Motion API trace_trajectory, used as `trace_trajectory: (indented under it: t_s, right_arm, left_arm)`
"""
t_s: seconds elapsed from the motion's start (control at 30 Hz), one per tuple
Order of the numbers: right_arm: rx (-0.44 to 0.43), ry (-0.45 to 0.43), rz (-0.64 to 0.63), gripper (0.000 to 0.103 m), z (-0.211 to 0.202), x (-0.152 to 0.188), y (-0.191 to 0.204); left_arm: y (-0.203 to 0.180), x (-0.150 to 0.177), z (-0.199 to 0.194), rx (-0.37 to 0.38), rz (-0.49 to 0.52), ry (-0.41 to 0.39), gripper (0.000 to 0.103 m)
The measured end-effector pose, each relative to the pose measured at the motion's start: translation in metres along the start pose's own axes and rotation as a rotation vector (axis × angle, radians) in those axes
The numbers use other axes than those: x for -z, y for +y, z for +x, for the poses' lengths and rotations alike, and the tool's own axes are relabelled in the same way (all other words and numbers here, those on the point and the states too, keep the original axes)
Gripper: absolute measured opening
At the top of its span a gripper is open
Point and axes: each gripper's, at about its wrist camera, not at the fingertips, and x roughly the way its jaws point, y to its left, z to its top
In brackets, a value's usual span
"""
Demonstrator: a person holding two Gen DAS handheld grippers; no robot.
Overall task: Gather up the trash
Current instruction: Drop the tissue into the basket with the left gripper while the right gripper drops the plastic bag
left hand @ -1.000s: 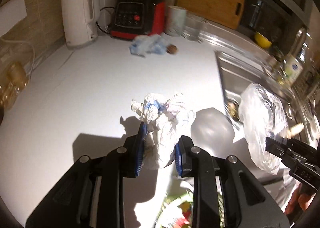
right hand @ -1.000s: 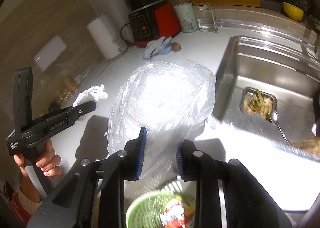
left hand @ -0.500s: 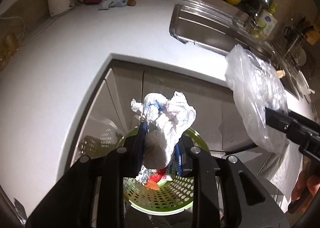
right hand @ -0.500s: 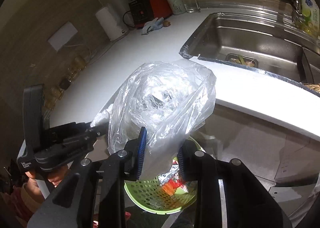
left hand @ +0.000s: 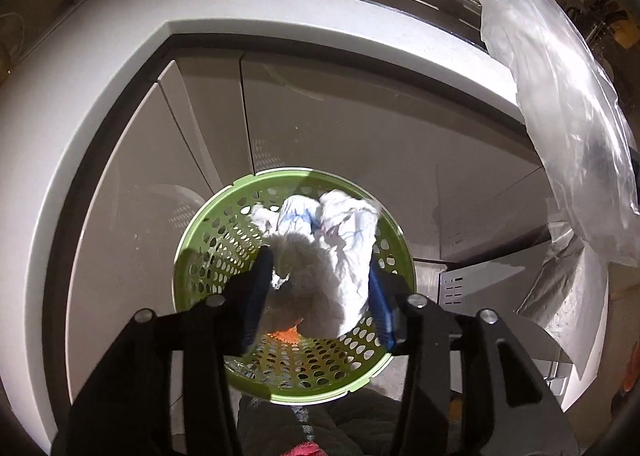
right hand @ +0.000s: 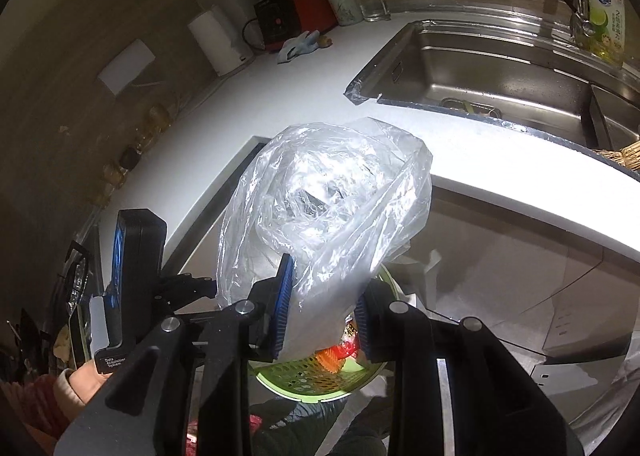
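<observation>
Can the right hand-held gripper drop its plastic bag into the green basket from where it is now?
Probably yes. The right hand-held gripper holds the plastic bag over the green basket, whose mouth lies open below. The crumpled paper sits between the left jaws, off to one side.

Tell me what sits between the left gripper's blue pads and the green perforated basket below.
Left wrist view: only the crumpled white paper, over the green perforated basket.

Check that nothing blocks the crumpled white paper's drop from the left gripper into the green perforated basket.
Nothing visible blocks it. The crumpled white paper hangs between the left gripper's jaws, which have just been opening, directly over the green perforated basket. The basket's mouth is open, with only earlier trash at the bottom.
</observation>
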Motion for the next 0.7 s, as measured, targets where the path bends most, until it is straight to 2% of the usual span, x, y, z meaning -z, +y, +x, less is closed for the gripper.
trace_trajectory:
  t_s: [0.17, 0.3, 0.47, 0.6, 0.7]
  right_arm:
    - [-0.003, 0.007, -0.002, 0.03, 0.002, 0.001, 0.001]
    - [-0.01, 0.019, -0.006, 0.03, 0.006, 0.001, 0.003]
    - [-0.017, 0.04, -0.018, 0.03, 0.016, 0.002, 0.008]
    - [-0.007, 0.089, -0.06, 0.03, 0.042, 0.009, 0.013]
    - [-0.016, 0.146, -0.087, 0.03, 0.071, 0.019, 0.021]
  left_arm:
    - [-0.001, 0.0, -0.006, -0.005, 0.011, -0.018, 0.065]
    - [0.003, -0.002, -0.014, -0.008, 0.012, -0.032, 0.07]
    - [0.01, -0.007, -0.036, -0.046, 0.007, -0.08, 0.078]
    - [0.024, -0.011, -0.061, -0.088, -0.006, -0.138, 0.085]
    - [0.034, -0.012, -0.074, -0.111, -0.026, -0.16, 0.086]
